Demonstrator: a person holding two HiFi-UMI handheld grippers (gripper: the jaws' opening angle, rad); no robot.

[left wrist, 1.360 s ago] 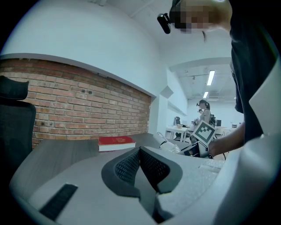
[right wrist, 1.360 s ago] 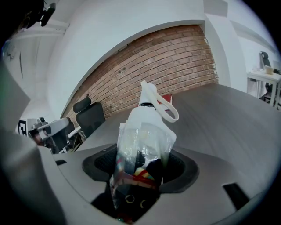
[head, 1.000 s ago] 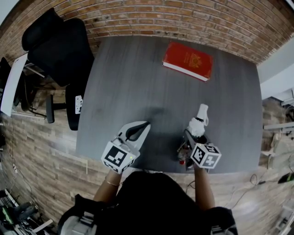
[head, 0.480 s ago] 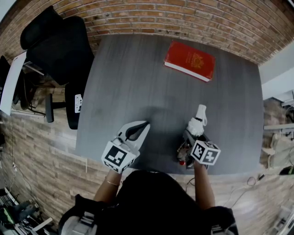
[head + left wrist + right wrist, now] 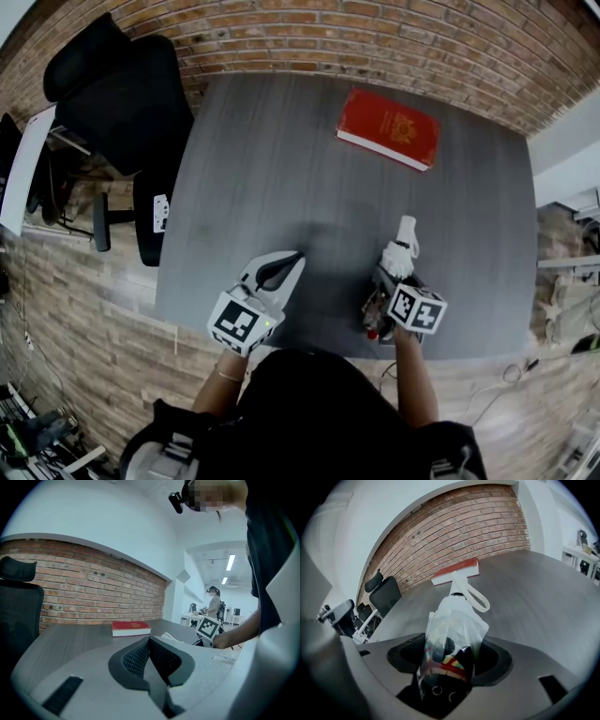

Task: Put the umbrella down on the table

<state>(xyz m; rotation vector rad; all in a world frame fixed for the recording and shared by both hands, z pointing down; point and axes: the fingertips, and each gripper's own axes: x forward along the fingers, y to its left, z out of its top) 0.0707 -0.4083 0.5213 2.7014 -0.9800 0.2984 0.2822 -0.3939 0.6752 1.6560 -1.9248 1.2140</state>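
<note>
Overlooking a grey wood-grain surface [image 5: 281,169] backed by a brick wall [image 5: 375,28], with a red book [image 5: 387,126] lying near the far edge and a black office chair [image 5: 117,94] standing off the left corner. Holding a folded umbrella [image 5: 452,634] in the right hand-held gripper [image 5: 394,277], jaws clamped on the bundled canopy, white handle and wrist loop pointing toward the book, over the near right part; not telling whether it is touching down. Hovering the left hand-held gripper [image 5: 286,264] alongside, jaws pressed together on nothing. Judging the umbrella light, stiff along its shaft, soft and slippery in its clear sleeve; favouring the thick middle over the loop.
</note>
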